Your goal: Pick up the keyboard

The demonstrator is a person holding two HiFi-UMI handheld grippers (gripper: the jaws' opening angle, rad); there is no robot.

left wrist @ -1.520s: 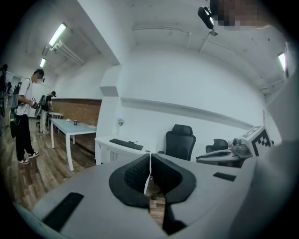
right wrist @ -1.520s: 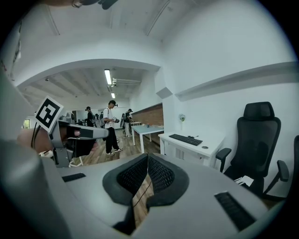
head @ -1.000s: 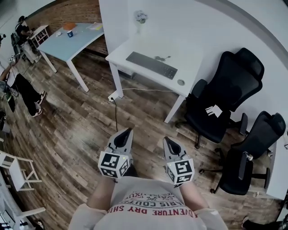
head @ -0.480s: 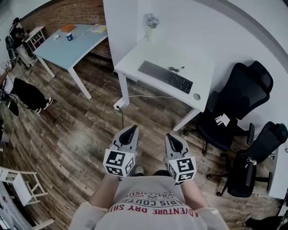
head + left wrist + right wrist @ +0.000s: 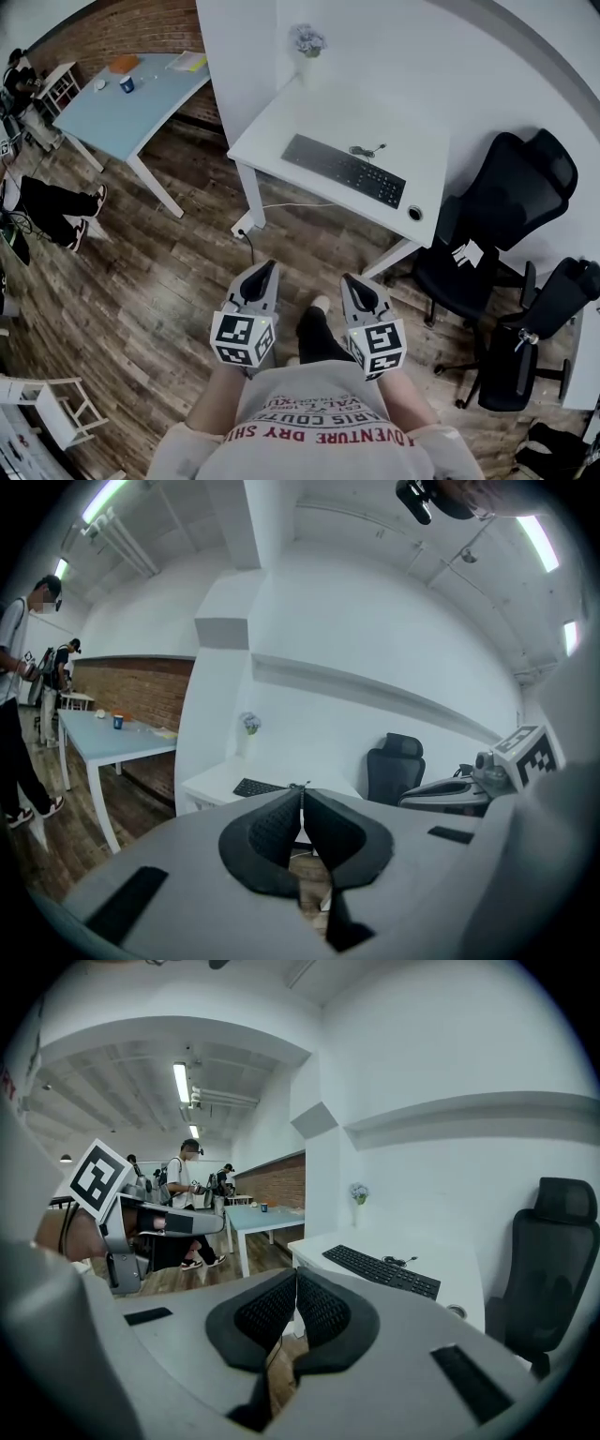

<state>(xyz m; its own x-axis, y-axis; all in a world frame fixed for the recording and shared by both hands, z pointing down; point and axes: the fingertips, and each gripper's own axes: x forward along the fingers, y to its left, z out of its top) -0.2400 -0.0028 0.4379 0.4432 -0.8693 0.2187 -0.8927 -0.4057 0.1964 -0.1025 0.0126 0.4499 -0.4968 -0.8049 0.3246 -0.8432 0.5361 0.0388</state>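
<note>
On the white counter (image 5: 281,117) ahead, the black keyboard (image 5: 343,172) lies flat, nearer than a second ago yet well apart from the left gripper (image 5: 269,267) and right gripper (image 5: 346,279), whose fingers are closed and empty, so the approach seems unfinished.

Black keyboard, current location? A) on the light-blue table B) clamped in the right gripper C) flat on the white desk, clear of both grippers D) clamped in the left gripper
C: the black keyboard lies flat on the white desk, while the left gripper and right gripper hang over the wooden floor short of the desk, jaws together and empty.
</note>
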